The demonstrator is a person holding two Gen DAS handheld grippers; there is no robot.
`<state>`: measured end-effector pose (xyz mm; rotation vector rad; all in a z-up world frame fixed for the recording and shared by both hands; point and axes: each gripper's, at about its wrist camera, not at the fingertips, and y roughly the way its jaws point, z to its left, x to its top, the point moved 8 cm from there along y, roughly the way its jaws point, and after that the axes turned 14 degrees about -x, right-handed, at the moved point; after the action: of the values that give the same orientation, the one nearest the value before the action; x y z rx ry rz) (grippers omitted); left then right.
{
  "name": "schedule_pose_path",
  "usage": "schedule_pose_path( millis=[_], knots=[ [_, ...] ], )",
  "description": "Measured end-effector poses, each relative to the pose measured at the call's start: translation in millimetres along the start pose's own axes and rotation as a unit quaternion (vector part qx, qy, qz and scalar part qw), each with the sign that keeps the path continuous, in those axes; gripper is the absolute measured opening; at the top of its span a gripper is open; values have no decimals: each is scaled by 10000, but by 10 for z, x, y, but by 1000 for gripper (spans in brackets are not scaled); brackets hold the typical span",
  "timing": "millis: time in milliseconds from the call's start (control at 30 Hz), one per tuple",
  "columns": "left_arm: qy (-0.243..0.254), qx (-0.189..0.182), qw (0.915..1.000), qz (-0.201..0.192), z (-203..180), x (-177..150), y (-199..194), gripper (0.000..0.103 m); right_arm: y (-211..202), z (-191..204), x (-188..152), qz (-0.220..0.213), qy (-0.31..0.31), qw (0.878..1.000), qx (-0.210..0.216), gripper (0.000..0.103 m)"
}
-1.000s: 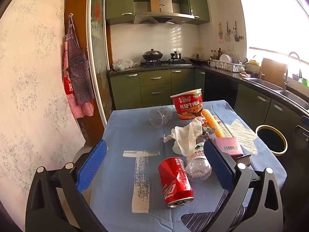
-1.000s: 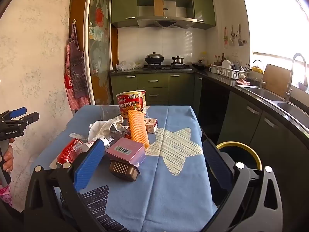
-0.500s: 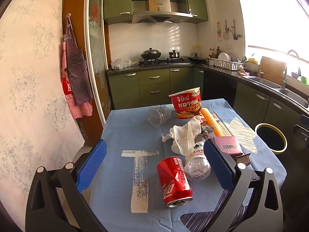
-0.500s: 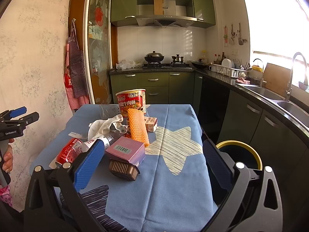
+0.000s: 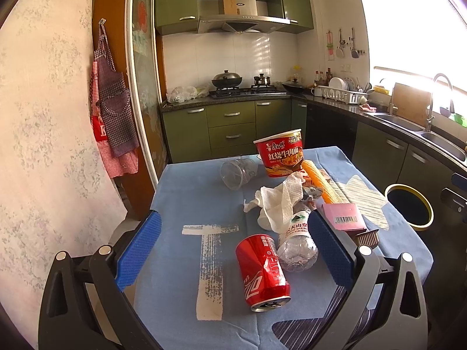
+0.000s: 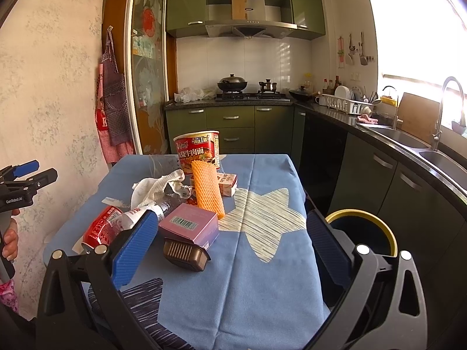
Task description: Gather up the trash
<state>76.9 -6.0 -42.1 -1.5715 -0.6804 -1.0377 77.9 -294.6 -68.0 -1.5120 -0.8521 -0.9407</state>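
Trash lies in a heap on the blue tablecloth (image 5: 186,198): a red soda can (image 5: 262,271) on its side, a crushed clear bottle (image 5: 296,243), crumpled white paper (image 5: 280,204), a red noodle cup (image 5: 280,153), an orange foam net (image 6: 207,192), a pink box (image 6: 189,227) on a brown plastic tray (image 6: 186,253), and a clear cup (image 5: 238,172). My left gripper (image 5: 233,250) is open, its fingers flanking the can and bottle from the near side. My right gripper (image 6: 230,248) is open, short of the pink box. A yellow-rimmed bin (image 6: 362,233) stands right of the table.
A small carton (image 6: 227,183) lies behind the foam net. Green cabinets, a stove with pots (image 5: 227,81) and a sink counter (image 6: 408,140) line the back and right. A glass door (image 5: 143,87) and hanging aprons (image 5: 113,122) are at left. A hand (image 6: 10,239) holds the left gripper.
Both views have shifted only slightly; the left gripper has eased a little closer to the can and bottle. Nothing on the table has moved.
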Motion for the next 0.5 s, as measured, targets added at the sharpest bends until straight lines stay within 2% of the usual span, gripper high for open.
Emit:
schedule_pose_path(
  millis=[500],
  knots=[
    [22, -18, 10000, 46, -41, -20, 17, 99, 16, -29, -13, 38, 4, 10000, 5, 97]
  ],
)
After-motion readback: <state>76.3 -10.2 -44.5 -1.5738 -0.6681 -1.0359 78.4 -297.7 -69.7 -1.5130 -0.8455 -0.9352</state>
